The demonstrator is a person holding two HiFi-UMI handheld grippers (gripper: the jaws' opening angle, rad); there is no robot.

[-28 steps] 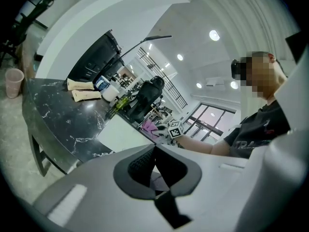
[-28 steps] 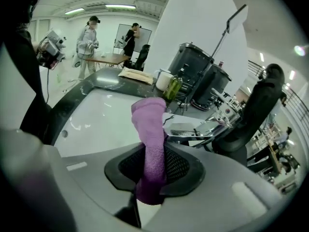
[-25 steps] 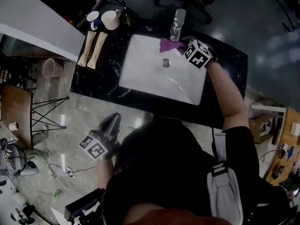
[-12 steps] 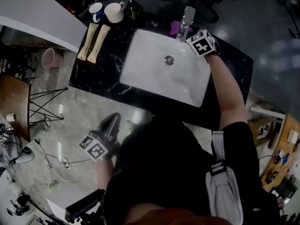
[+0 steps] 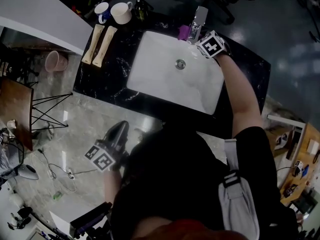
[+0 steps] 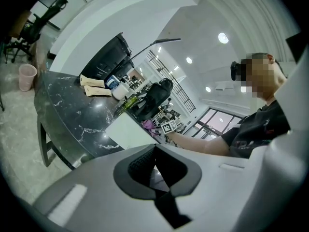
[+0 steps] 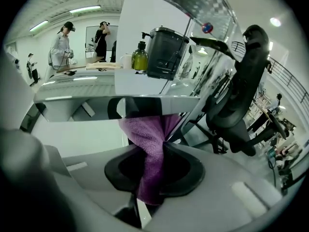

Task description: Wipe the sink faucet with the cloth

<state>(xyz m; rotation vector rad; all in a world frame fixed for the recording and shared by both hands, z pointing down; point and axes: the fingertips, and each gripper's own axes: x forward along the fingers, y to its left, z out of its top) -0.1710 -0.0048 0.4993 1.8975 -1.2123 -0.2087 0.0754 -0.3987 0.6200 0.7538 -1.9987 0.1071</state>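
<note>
- The faucet stands at the sink's far rim. Its long axis runs from the back of the counter toward the bowl, and the spout end points over the sink.
- The purple cloth is bunched against the faucet's left side, just above the sink's far rim.
- In the right gripper view the cloth runs lengthwise from between the jaws forward, and its far end lies against a flat grey bar that crosses the picture.
- Your right gripper is clamped on the cloth, with both pads pressing into the fabric. It sits at the sink's far right corner and tilts downward toward the faucet, its marker cube facing up.
- Your right arm is stretched nearly straight along the sink's right side, with the forearm over the counter edge.
- Your left gripper is closed with nothing between its jaws.
- You hold the left gripper low and close to your body, well apart from the sink on its near side. It is over the floor, and its nose points roughly level toward the counter.
</note>
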